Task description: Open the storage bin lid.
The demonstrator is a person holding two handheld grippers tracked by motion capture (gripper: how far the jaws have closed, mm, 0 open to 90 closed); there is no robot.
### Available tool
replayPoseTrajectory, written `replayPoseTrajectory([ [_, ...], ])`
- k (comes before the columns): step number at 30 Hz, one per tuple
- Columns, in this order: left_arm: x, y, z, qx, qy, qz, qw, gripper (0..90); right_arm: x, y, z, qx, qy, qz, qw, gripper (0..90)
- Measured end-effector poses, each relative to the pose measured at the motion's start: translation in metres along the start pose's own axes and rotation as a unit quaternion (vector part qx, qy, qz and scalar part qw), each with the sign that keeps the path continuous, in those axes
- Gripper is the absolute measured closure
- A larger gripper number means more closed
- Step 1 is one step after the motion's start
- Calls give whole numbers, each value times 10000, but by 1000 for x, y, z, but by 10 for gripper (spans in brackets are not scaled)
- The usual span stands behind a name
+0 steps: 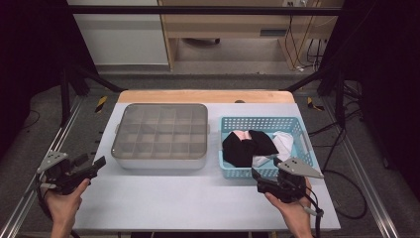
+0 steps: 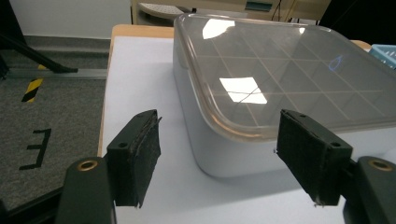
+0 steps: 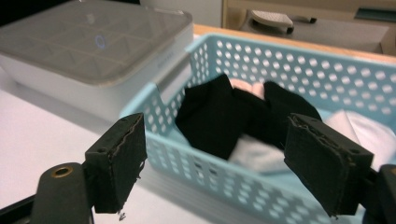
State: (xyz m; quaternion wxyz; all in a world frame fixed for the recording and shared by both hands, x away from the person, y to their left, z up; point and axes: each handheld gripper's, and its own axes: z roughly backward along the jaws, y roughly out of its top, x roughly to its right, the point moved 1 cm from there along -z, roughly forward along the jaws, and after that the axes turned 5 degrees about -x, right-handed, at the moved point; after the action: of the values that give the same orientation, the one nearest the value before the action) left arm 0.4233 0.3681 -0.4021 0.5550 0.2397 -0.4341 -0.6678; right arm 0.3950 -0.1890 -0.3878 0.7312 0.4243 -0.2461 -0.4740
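At the table's left edge we hold the left gripper [image 1: 94, 165] just off the near left corner of the lidded box [image 1: 159, 136], its jaws spread wide and clamped on nothing; the left gripper view puts that rounded corner between the two black pads [image 2: 137, 151], near but not touching, and shows light glaring off the clear lid [image 2: 280, 74], through which a grid of compartments can be made out. Moving right, from above, the box sits just beside the blue basket [image 1: 297, 126] on the white table [image 1: 188, 198], the two close together. In the basket lie black cloths [image 1: 245, 146], something pink and a white cloth [image 1: 285, 141]. Farthest right, our right gripper [image 1: 257, 178] hovers at the basket's near wall, its jaws likewise wide apart and empty. The right gripper view looks over the perforated wall [image 3: 201, 172], which stands between the jaws and the black cloths [image 3: 219, 116]; a strip of pink [image 3: 247, 86] peeks out behind them.
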Motion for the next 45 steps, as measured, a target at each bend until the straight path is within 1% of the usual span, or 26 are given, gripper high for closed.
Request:
replayPoseTrajectory([
  [1,1,3,0,18,1,-8,10000,289,-3,10,-4,44,45,43,10000,213],
  [2,2,7,0,35,-8,-23,10000,289,-5,13,-5,52,54,41,10000,212],
  [5,5,14,-1,70,-2,-83,9999,291,-10,25,-13,74,154,89,9998,213],
  [9,7,20,-5,94,-14,-94,9999,291,-17,39,-22,102,230,145,9996,213],
  [10,7,20,-5,94,-14,-94,9999,291,-17,39,-22,102,230,145,9996,213],
  [11,8,23,-7,110,-18,-108,9999,291,-19,46,-27,96,255,155,9995,213],
  [15,8,27,-10,139,-40,-97,9998,291,-21,57,-35,151,255,134,9995,211],
  [16,8,27,-10,139,-40,-97,9998,291,-21,57,-35,151,255,134,9995,211],
  [17,8,29,-12,155,-37,-105,9998,291,-22,63,-39,160,256,121,9995,208],
  [22,5,35,-18,175,-57,-53,9998,294,-28,78,-50,241,288,112,9992,207],
  [24,4,36,-20,165,-60,-37,9998,294,-30,80,-53,254,301,119,9992,208],
  [25,2,37,-23,145,-54,-42,9999,294,-33,84,-60,250,325,113,9991,208],
  [31,-1,40,-30,114,-42,-31,9999,295,-43,93,-84,267,447,21,9986,213],
  [34,-6,39,-35,75,-17,-8,10000,296,-53,97,-97,262,548,-2,9982,219],
  [38,-10,42,-39,43,-5,6,10000,297,-66,103,-115,206,605,15,9980,225],
  [42,-13,46,-43,37,30,-42,10000,305,-74,107,-130,112,568,72,9983,233],
  [45,-15,48,-48,7,30,-37,10000,316,-76,109,-138,76,532,-2,9986,257],
])
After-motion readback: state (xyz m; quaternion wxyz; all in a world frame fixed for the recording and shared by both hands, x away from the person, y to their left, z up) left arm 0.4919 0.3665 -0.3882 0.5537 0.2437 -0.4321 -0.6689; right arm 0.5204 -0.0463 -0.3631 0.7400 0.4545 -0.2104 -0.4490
